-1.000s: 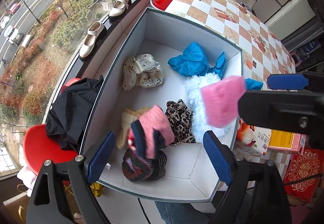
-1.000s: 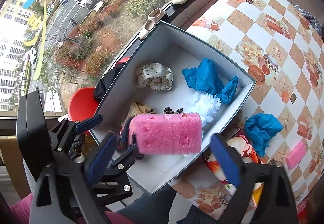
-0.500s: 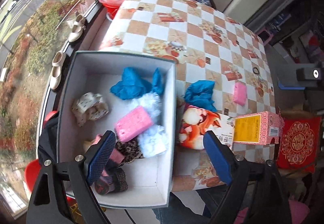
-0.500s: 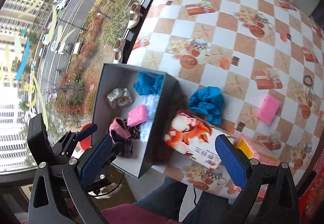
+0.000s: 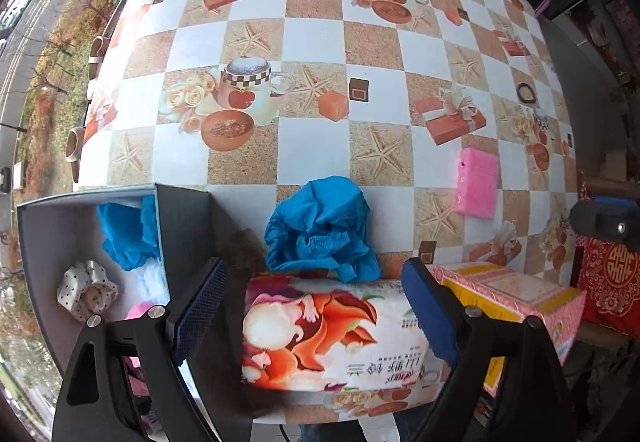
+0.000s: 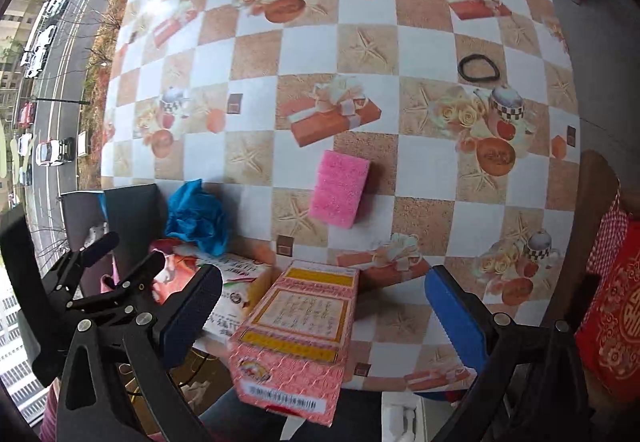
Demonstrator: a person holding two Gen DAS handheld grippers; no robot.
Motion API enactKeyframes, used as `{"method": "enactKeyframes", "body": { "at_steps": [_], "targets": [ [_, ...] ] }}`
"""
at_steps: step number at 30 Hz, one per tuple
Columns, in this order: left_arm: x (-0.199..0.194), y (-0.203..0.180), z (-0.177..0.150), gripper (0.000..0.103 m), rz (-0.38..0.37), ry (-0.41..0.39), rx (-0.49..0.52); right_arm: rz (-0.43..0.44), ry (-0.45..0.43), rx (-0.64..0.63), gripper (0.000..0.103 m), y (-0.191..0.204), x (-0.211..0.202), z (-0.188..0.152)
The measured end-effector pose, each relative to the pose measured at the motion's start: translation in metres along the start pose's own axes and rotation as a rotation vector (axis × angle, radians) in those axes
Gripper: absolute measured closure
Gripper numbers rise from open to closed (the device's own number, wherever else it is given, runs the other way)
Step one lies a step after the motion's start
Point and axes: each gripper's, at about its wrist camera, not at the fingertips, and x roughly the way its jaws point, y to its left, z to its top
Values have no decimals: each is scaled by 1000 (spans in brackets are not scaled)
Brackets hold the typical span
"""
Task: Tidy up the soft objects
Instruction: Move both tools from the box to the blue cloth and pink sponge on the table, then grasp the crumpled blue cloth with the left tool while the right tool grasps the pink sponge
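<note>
A grey box (image 5: 182,226) at the table's left edge holds soft items: a blue cloth (image 5: 126,234), a polka-dot scrunchie (image 5: 86,290), white fluff and a pink piece. A crumpled blue cloth (image 5: 320,230) lies on the table beside the box, also in the right wrist view (image 6: 196,216). A pink sponge (image 6: 340,188) lies further right, also in the left wrist view (image 5: 478,182). My left gripper (image 5: 316,308) is open and empty above a tissue pack. My right gripper (image 6: 324,314) is open and empty above a pink carton.
A flowered tissue pack (image 5: 328,334) and a pink and yellow carton (image 6: 296,334) lie at the table's near edge. A black hair tie (image 6: 478,68) lies far right. The table wears a checkered cloth (image 6: 360,42). A window with a street view is left.
The pink sponge that the right gripper held over the box now lies in the box. Both grippers have swung right, away from the box and over the table, open and empty.
</note>
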Motion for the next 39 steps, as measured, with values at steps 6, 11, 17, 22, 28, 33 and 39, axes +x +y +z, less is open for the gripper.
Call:
{"method": "enactKeyframes", "body": {
  "at_steps": [6,11,17,22,28,33,39],
  "targets": [
    [47,-8,25,12,95,87,-24,14,122,-14,1,-9,73,43],
    [79,-5,32,12,117,172,-76,-5,194,-48,1,-7,115,66],
    [99,-6,31,12,93,209,-101,-143,148,-80,1,-22,127,60],
    [107,-11,35,12,78,190,-91,-95,85,59,1,-70,116,49],
    [112,-12,35,0,66,187,-89,-65,24,43,1,-60,112,49],
    [115,-13,35,0,52,200,-97,-217,25,-122,1,-30,124,43],
    [120,-16,48,0,51,216,-100,-204,39,-104,0,-41,123,38]
  ]
}}
